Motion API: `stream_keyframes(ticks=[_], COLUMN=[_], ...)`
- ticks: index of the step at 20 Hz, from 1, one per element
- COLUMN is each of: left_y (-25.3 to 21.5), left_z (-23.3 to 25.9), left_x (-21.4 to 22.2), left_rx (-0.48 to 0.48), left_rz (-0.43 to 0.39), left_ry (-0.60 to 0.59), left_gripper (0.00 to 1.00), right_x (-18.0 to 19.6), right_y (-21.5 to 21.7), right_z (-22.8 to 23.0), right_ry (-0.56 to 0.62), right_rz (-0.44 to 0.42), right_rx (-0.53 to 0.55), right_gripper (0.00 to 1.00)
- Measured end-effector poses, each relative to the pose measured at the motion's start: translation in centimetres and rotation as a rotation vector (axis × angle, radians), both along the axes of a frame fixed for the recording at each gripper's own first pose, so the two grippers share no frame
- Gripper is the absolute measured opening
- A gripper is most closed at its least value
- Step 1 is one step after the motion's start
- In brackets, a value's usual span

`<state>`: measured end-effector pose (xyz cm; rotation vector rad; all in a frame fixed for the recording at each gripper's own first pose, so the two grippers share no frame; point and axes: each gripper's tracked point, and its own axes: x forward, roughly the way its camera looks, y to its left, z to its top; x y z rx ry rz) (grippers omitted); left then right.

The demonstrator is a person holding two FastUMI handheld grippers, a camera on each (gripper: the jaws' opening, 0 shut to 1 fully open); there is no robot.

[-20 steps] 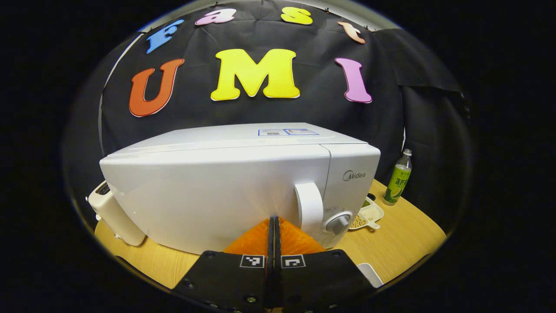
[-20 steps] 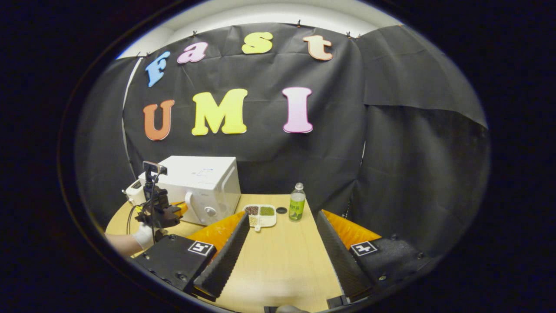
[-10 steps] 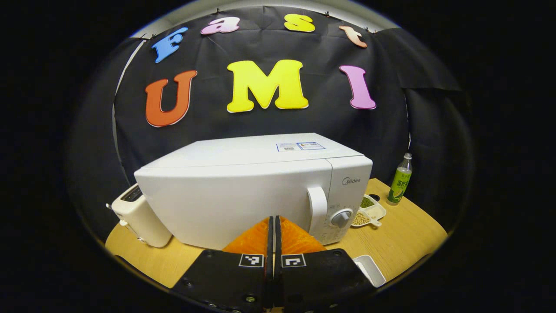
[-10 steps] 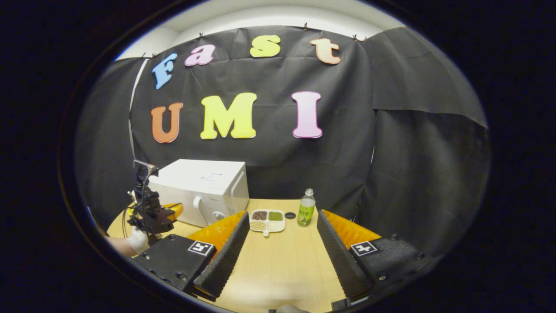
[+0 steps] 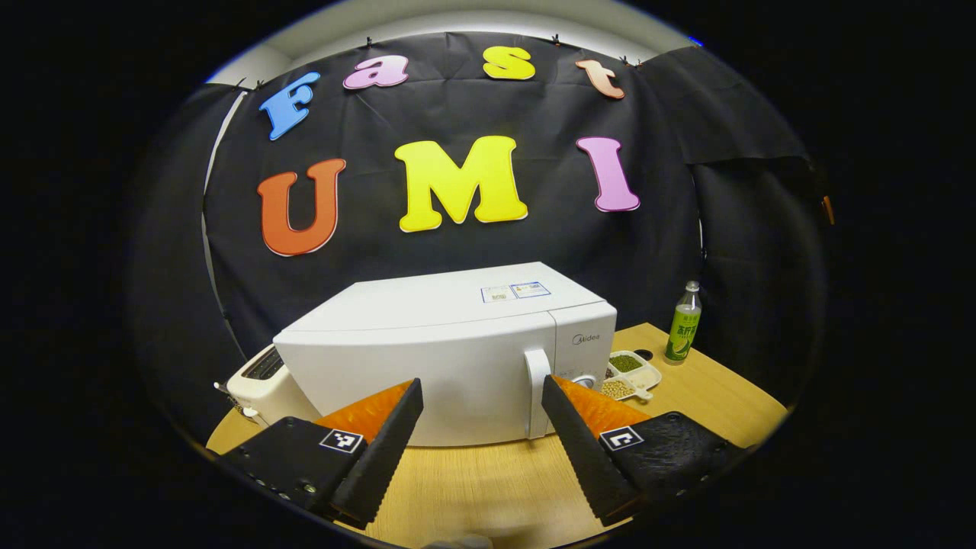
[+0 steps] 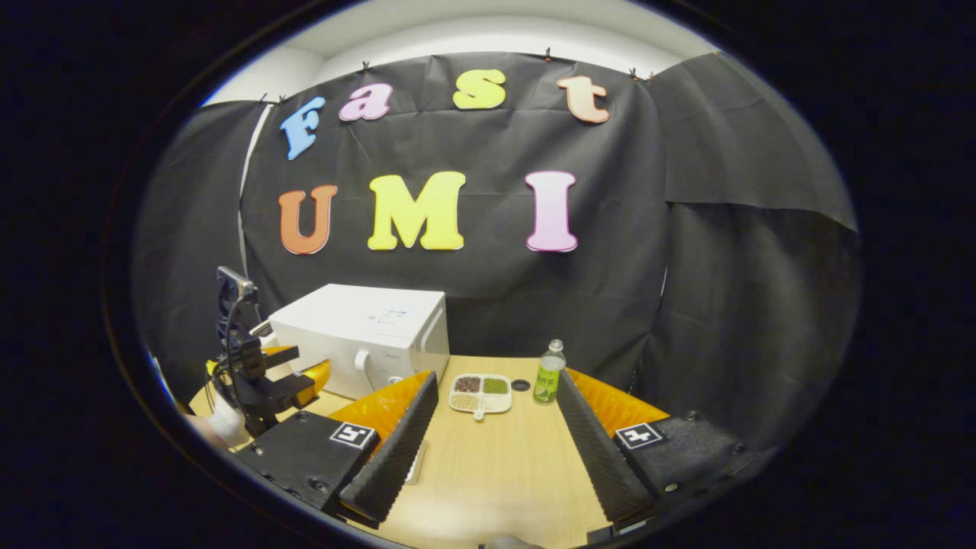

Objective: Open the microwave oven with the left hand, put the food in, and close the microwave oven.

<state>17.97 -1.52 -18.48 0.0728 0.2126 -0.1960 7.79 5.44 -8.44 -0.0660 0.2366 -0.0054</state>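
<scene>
Ahead of the left gripper (image 5: 482, 396) in the left gripper view stands the closed microwave oven (image 5: 450, 358), its tall door handle (image 5: 535, 393) just left of the control panel and dial; the fingers are spread wide, empty, and short of the door. To open it well, I judge the gripper should centre on the handle, one finger slipping behind it, close firmly, then pull in an arc about the hinge on the microwave's far left. Right of the microwave lies the divided food tray (image 5: 630, 374), then a green bottle (image 5: 683, 332); a toaster (image 5: 263, 385) sits at its left. From the right gripper view, the right gripper (image 6: 496, 415) is likewise spread and empty, well back from the microwave oven (image 6: 364, 339), with the food tray (image 6: 480, 393) lying straight ahead on the table (image 6: 496, 473).
</scene>
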Motion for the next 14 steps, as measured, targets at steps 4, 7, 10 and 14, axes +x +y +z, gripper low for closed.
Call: stream_keyframes(ticks=[4, 7, 10, 14], left_y=[1.3, 3.9, 7.1, 10.9], left_z=[3.2, 5.3, 7.4, 9.3], left_x=[-3.1, -5.4, -8.0, -10.9], left_rx=[-0.037, -0.043, -0.060, -0.088], left_rz=[-0.015, 0.010, 0.048, 0.109], left_ry=[-0.022, -0.037, -0.046, -0.057], left_gripper=[0.96, 0.96, 0.97, 0.97], right_x=[-0.1, -0.1, -0.2, -0.5], right_y=[0.7, 0.9, 1.6, 2.8], right_z=[0.1, -0.1, 0.1, 0.3], right_ry=[-0.022, -0.035, -0.049, -0.074], right_rz=[0.007, 0.000, -0.001, 0.001], right_rx=[0.001, 0.000, 0.017, 0.024], right_gripper=[1.00, 0.99, 1.00, 1.00])
